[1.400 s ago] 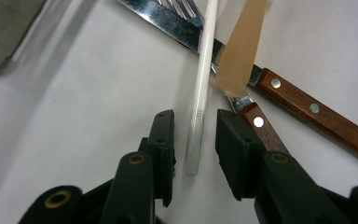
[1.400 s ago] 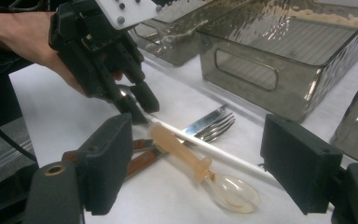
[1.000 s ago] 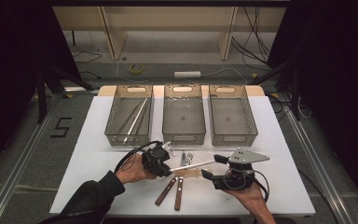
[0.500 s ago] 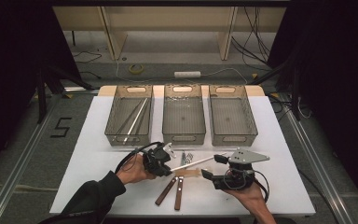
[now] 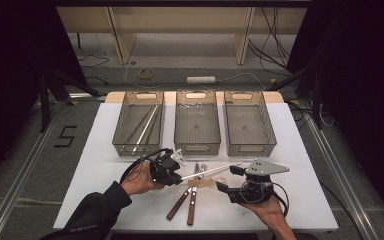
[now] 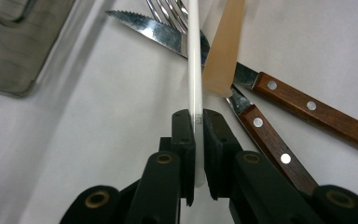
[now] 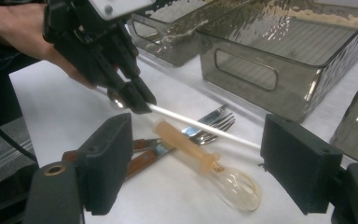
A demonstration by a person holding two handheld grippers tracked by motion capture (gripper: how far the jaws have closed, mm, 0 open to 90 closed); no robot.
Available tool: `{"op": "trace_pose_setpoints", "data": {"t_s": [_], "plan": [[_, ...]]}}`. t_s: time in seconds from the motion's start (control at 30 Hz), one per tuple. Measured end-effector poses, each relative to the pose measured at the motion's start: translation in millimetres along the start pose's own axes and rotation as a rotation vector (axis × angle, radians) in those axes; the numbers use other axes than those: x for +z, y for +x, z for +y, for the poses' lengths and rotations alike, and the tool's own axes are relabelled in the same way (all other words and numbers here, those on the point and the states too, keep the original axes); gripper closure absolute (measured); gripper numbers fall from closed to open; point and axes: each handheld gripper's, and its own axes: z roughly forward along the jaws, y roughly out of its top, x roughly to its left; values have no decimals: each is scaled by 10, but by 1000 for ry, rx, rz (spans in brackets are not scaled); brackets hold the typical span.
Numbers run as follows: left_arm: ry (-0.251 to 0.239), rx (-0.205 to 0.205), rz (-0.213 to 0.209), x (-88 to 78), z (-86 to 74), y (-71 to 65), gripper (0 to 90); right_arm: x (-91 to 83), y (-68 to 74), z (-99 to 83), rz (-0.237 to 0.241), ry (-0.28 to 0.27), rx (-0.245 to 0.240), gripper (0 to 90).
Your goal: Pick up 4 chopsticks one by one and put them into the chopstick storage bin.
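Note:
My left gripper [image 5: 179, 176] is shut on the near end of a thin white stick [image 5: 207, 171]. Its jaws have just been closing on it, and in the left gripper view the pads [image 6: 184, 128] pinch the stick [image 6: 194, 56]. The stick slants up over a pile of cutlery: a spoon with a beige handle [image 7: 186, 144], a fork [image 7: 214, 126] and two wooden-handled knives [image 5: 179, 204]. To the right of the pile my right gripper [image 5: 228, 178] is open, its wide jaws [image 7: 198, 135] facing the spoon and holding nothing.
Three grey see-through bins stand in a row at the table's far side: left [image 5: 135, 148], middle [image 5: 197, 148], right [image 5: 250, 148]. The left bin holds several long sticks [image 5: 147, 125]. White tabletop [image 5: 305, 200] surrounds the pile.
The left gripper has shifted only slightly at the end of the white stick. The right gripper and the cutlery pile have not moved.

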Motion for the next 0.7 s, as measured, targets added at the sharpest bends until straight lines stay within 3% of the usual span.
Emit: {"op": "trace_pose_setpoints", "data": {"t_s": [0.7], "plan": [[-114, -33, 6, -358, 6, 85, 834, -3, -3, 0, -1, -2, 1, 263]]}}
